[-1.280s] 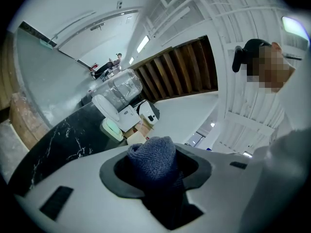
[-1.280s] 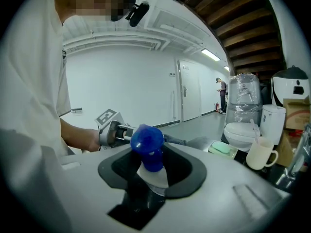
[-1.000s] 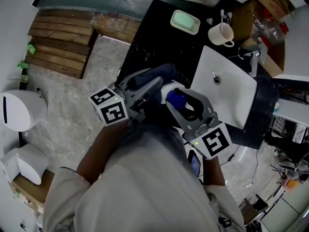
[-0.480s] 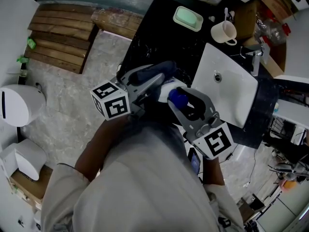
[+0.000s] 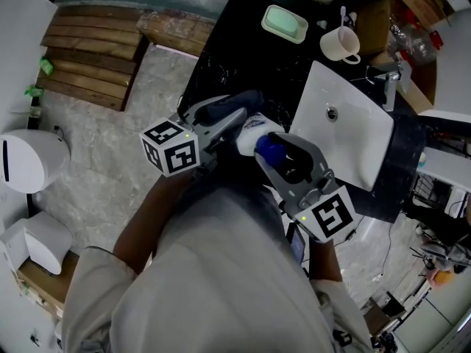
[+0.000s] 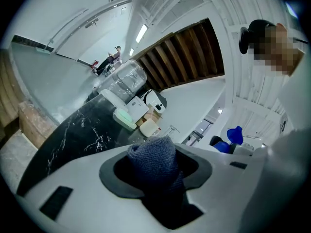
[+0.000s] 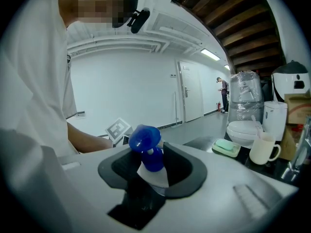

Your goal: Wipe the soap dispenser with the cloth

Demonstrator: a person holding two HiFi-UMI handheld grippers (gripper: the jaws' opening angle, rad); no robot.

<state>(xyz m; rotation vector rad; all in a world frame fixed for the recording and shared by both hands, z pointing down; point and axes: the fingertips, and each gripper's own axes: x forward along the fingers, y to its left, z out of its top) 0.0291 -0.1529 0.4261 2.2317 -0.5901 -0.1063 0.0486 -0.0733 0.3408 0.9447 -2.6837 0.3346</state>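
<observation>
Cloth (image 6: 151, 168) at soap dispenser's (image 7: 144, 139) left.
Left gripper (image 6: 156, 150) pinches the soft cloth; right gripper (image 7: 154, 158) clamps the rigid, probably slick dispenser, seemingly near its pump neck.

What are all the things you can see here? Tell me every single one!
soap dispenser: one, white with a blue pump, between the right gripper's jaws
cloth: one, dark blue, bunched between the left gripper's jaws, next to the dispenser
soap dish: one, pale green, far end of the counter
mug: one, cream, by the sink's far corner
sink: one, white, on the counter
tap: one, silvery, at the sink's right side
counter: one, black marble
wooden slats: one set, brown, on the floor at left
left gripper: one, white, closed on the cloth
right gripper: one, white, closed on the dispenser
shirt: one, white, on the person
</observation>
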